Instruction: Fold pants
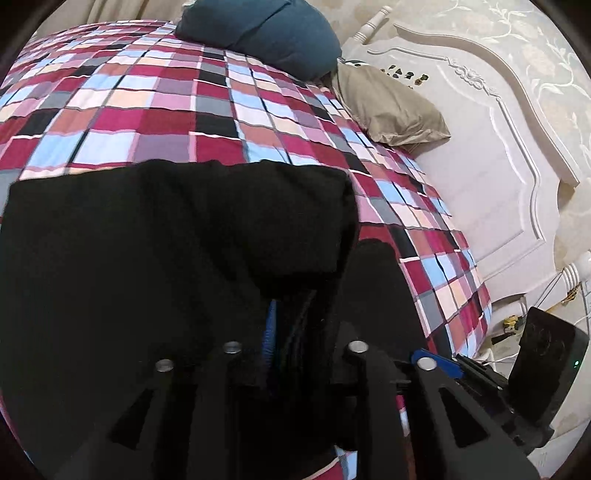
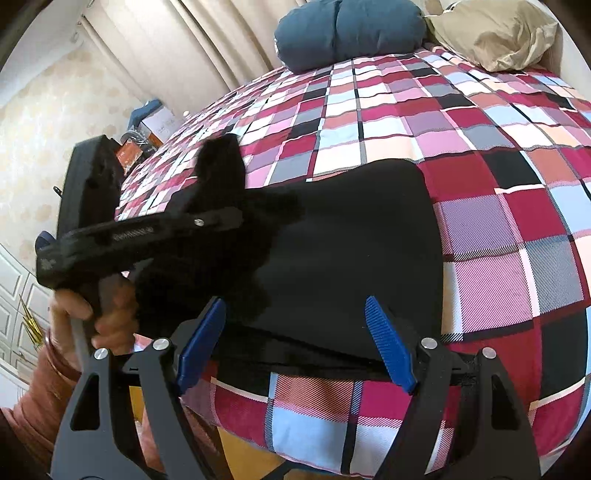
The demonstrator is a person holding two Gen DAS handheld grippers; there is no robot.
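Note:
Black pants (image 1: pixel 166 240) lie folded on the checked bedspread (image 1: pixel 147 110) near the bed's front edge. In the left wrist view my left gripper (image 1: pixel 295 317) sits low over their right end. Its jaws stand a narrow gap apart, black cloth draped over and between them, and one blue pad (image 1: pixel 271 325) shows bare. The right wrist view shows that gripper (image 2: pixel 225 218) from the side, held by a hand (image 2: pixel 107 317), with a flap of the pants (image 2: pixel 351 240) raised at its tip. My right gripper (image 2: pixel 295 347) is open, its blue pads astride the pants' near edge.
A dark blue pillow (image 2: pixel 351 29) and a tan pillow (image 2: pixel 495 33) lie at the head of the bed, against a white carved headboard (image 1: pixel 480 166). Boxes and clutter (image 2: pixel 147 125) stand beside the far side of the bed. Curtains hang behind.

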